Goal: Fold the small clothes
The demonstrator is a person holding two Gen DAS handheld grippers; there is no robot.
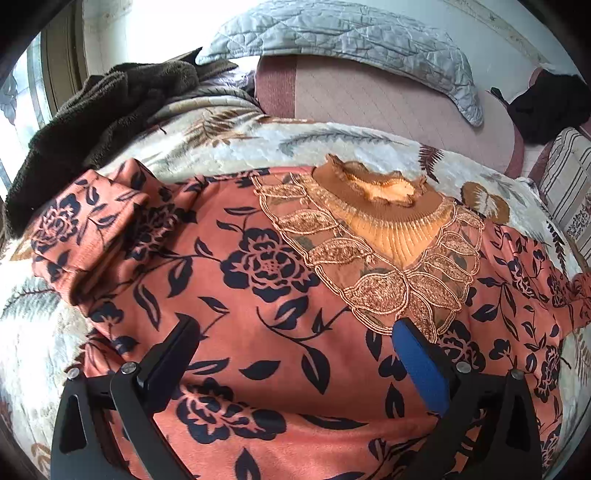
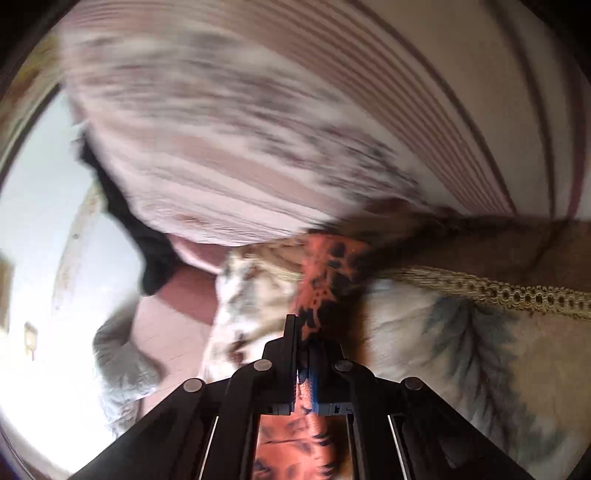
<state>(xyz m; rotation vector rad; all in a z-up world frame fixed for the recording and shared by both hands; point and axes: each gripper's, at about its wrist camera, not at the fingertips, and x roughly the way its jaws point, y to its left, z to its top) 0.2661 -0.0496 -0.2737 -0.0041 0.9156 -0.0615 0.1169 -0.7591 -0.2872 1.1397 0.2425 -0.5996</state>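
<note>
Your right tool (image 2: 301,343) is clamped tight, its two black fingers pressed together with a strip of the orange floral top (image 2: 325,273) pinched between them; the cloth runs from under the tool up and away over the bed. This view is streaked with motion blur, so finer detail is hard to read.

Your left tool (image 1: 291,332) stands wide apart, one black finger (image 1: 173,350) on the left and one blue-padded finger (image 1: 421,362) on the right, hovering over the chest of the top and gripping nothing. Whether the fingertips touch the cloth you cannot tell.

The top lies spread front-up on a pale leaf-print blanket (image 1: 258,140) covering the bed, its gold lace collar (image 1: 373,236) pointing away from you. One sleeve (image 1: 88,229) is folded in over the left side of the garment.

Beyond the blanket lies a pink quilted mattress (image 1: 388,107), with a grey quilted cover (image 1: 332,33) at the far edge. A dark brown fleecy garment (image 1: 110,107) is heaped at the left, a black cloth (image 1: 546,107) at the far right beside a striped cushion (image 1: 569,177).
</note>
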